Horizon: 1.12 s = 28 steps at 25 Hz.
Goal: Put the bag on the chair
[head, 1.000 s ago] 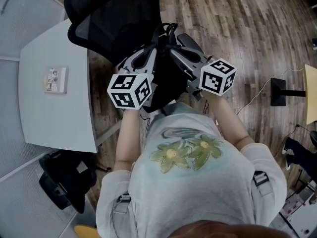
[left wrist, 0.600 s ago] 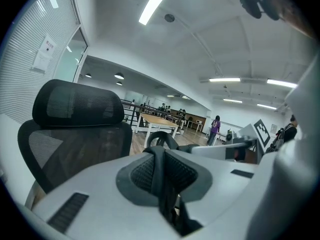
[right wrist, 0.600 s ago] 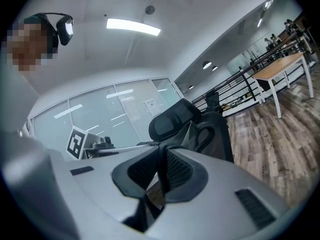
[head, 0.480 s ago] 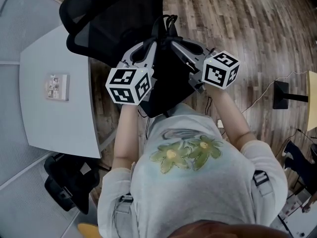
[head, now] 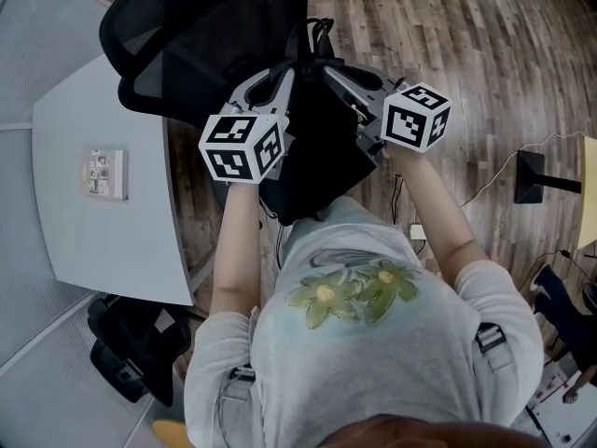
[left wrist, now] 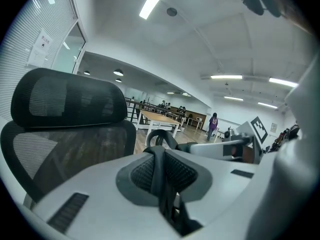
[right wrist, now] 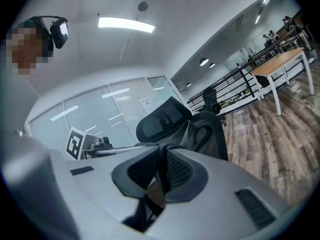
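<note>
A black bag [head: 317, 152] hangs in front of the person, carried by its straps between both grippers. My left gripper [head: 283, 80] is shut on one black strap [left wrist: 161, 184], which runs between its pads. My right gripper [head: 328, 75] is shut on the other strap [right wrist: 160, 176]. The strap loops [head: 315, 40] stick up past the jaws. A black mesh office chair [head: 201, 35] stands just beyond and to the left of the bag. Its headrest [left wrist: 67, 99] and backrest fill the left of the left gripper view. In the right gripper view the chair [right wrist: 167, 116] is straight ahead.
A white desk [head: 103, 241] stands at the left with a small flat box [head: 104, 174] on it. A dark chair base or case [head: 131, 348] lies under its near corner. On the wooden floor at the right stand a black stand base [head: 534, 173] and a cable.
Both grippers have carried the bag forward towards the chair, which now sits closer under the jaws. The grips on the straps are unchanged.
</note>
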Available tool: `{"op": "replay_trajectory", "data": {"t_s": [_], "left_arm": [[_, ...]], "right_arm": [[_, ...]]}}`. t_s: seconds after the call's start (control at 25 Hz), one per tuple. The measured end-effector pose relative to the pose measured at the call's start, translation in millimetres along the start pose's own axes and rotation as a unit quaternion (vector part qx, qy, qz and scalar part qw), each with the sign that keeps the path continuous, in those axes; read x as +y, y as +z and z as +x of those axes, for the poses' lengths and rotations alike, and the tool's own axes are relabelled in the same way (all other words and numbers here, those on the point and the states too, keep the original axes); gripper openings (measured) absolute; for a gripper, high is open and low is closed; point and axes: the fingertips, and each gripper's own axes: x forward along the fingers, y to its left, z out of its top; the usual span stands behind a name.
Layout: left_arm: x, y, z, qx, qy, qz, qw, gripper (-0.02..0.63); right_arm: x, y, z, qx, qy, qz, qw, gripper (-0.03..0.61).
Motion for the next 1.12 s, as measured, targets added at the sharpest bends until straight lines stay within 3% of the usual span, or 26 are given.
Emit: {"op": "replay_trajectory", "data": {"t_s": [0.24,0.48,0.72,1.12], "left_arm": [[22,-28,20,0.023,0.004,-0.033,0.9992,0.049],[42,-81,34,0.043,0.014,-0.066,0.9968,0.049],[41,-117,39,0.075,0.006,-0.05,0.9959,0.052],[36,-184,47,0.13,0.001,-0.066,0.9893,0.055]], "right_arm": [[-29,-26,16,0.033,-0.015,0.016,0.999,0.043],[-50,-76,25,0.091,-0.02,0.018,0.996,0.044],[-70,-107,26,0.108,-0.045,0.028,0.993,0.044],[-115,-166,13,0.153,-0.11,0.06,0.98,0.048]]}}
